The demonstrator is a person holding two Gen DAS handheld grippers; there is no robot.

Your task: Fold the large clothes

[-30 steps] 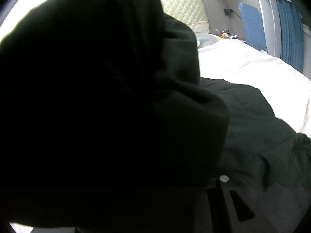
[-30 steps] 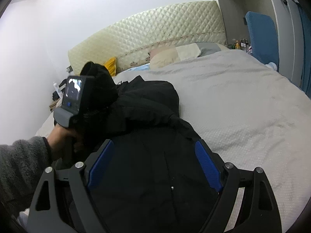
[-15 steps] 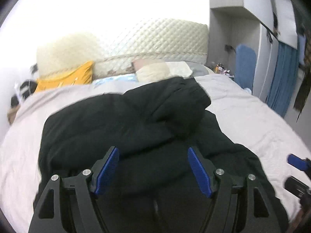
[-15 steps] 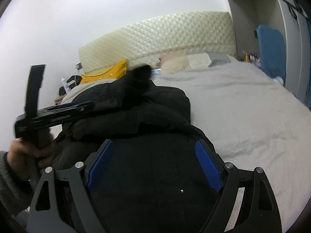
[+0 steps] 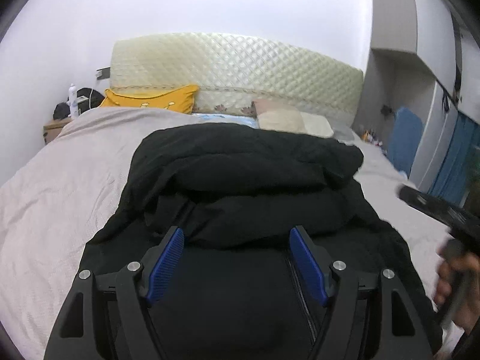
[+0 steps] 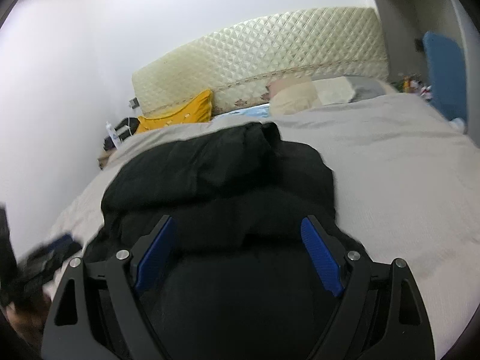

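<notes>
Bed point(image 5: 54, 198): pale cover, filling the frame. Black coat point(image 5: 240, 180): lying at centre, partly folded, upper layers doubled toward twelve o'clock. Yellow pillow point(image 5: 156, 99): sitting at eleven o'clock by the headboard. Left gripper point(image 5: 237, 237): hovering over the coat, jaws spread, nothing between them. Right gripper point(image 6: 238, 234): likewise gaping and holding nothing. Hand point(image 5: 456, 282): blurred at four o'clock, apparently gripping a handle.

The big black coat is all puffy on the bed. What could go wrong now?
1. The folded-over part of the black coat looks thick and springy. Both the left gripper and the right gripper are open with nothing held, so it might flop back open.
2. The coat covers a zipper near the left gripper's fingers, which might snag on it.
3. The soft bed cover may wrinkle under a push, making the fold crooked.
</notes>
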